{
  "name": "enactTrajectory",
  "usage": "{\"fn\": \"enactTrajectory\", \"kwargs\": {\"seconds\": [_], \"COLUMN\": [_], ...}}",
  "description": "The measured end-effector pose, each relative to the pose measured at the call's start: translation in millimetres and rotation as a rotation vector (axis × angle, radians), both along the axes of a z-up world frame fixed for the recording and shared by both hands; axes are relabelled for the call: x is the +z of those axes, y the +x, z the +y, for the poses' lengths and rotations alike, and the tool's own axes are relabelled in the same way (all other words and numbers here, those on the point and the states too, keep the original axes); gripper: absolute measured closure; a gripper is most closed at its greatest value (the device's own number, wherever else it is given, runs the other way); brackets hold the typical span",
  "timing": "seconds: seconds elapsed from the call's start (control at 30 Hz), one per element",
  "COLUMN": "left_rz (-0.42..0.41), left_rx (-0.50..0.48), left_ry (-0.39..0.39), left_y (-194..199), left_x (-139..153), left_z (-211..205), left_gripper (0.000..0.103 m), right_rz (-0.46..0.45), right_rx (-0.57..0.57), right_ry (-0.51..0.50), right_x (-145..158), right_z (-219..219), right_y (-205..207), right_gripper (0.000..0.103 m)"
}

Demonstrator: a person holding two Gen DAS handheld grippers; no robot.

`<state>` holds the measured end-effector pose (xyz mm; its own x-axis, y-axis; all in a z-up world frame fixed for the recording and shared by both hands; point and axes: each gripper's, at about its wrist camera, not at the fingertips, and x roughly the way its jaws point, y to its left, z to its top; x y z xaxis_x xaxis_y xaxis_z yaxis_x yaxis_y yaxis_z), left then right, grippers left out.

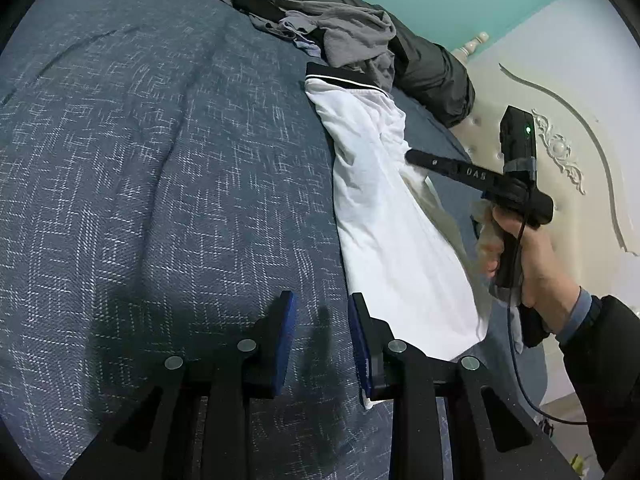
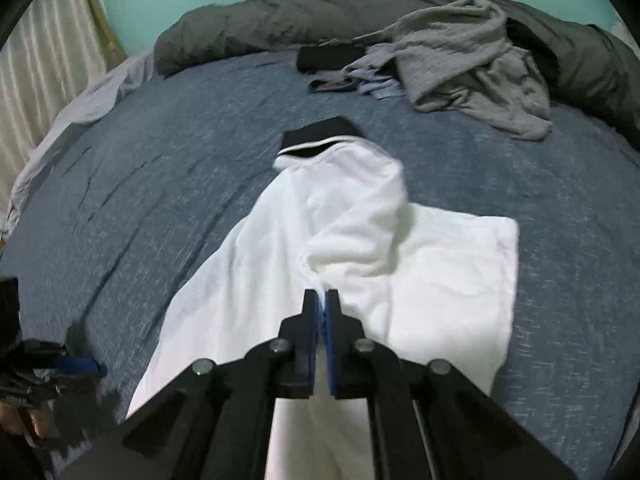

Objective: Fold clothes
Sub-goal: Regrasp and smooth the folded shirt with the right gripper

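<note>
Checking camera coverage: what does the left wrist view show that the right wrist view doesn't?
Left wrist only: the cream headboard and the right gripper from the side, over the white shirt. Right wrist only: the curtain and the right gripper shut on a bunched fold. Both: the shirt, blue bedspread, grey clothes pile, and open left gripper.

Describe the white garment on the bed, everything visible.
The white garment is soft, knit-looking cloth with a black collar band edged by a thin white stripe. It lies rumpled on the blue bedspread, partly folded over itself. The right hand-held gripper is shut on a raised fold; the left hand-held gripper hangs open beside its edge.
</note>
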<state>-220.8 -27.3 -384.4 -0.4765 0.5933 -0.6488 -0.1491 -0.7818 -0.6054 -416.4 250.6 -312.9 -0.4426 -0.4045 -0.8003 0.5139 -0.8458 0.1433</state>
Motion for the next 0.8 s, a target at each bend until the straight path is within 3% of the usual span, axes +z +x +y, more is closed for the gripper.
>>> {"fn": "enactTrajectory", "kwargs": {"seconds": [0.2,0.37,0.7,0.8], "left_rz": [-0.005,-0.013,-0.022,-0.023], "left_rx": [-0.001,-0.014,-0.045,-0.049], "left_ry": [0.007,0.019,0.017,0.017], "left_y": [1,2,2,3], "left_x": [-1,-2,-3,-3], "left_z": [0,4,17,19], "left_gripper": [0.074,0.074,0.074,0.074], "right_rz": [0.024,0.024,-0.076,-0.092], "right_rx": [-0.206,-0.39,-0.461,-0.478], "right_ry": [-0.049,-0.01,0.092,0.08], "right_x": [9,10,-21,-24], "right_z": [49,94,106,111], "right_y": [-19,-40,-56,-57], "right_gripper": [0.101,0.101,0.101,0.1]}}
